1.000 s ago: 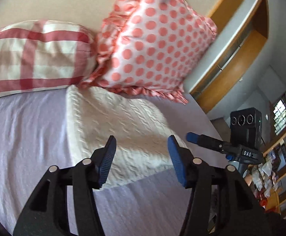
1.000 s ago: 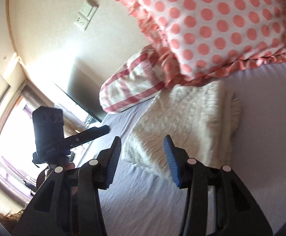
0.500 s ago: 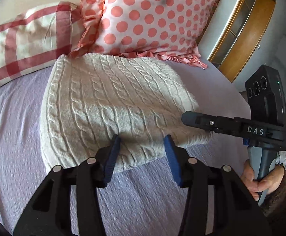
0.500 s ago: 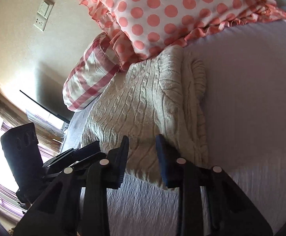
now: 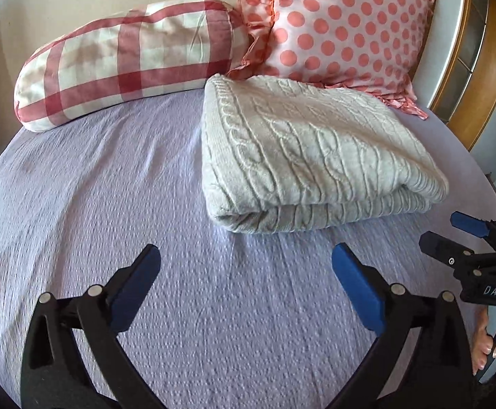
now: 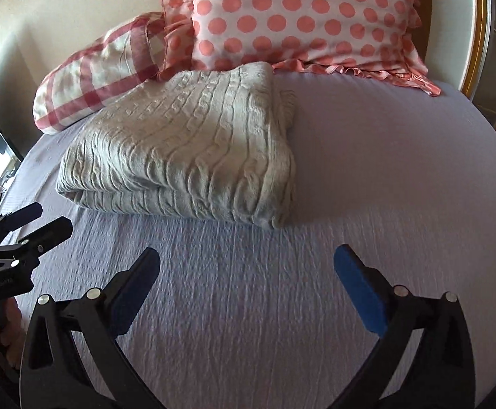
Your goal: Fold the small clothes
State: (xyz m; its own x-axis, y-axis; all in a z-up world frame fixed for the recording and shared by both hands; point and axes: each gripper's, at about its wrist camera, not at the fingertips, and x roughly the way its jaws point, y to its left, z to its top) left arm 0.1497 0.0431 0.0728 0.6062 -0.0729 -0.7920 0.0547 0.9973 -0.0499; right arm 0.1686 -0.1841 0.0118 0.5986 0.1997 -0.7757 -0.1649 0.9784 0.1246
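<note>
Your left gripper [image 5: 246,272] and right gripper [image 6: 248,272], both spread wide, empty; folded cable-knit sweater [image 5: 302,150] lies ahead near pillows, fold edge facing you.

Lilac bed [image 5: 145,306]: folded knit sweater [image 5: 309,150], 2 pillows [image 5: 128,61]

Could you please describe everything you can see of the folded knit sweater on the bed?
The sweater is cream cable-knit, thick and soft-looking, folded into a layered rectangle with its rounded fold facing the cameras. It lies flat on the lavender bedspread, its far edge against the polka-dot pillow. Neither open tool touches it.
</note>
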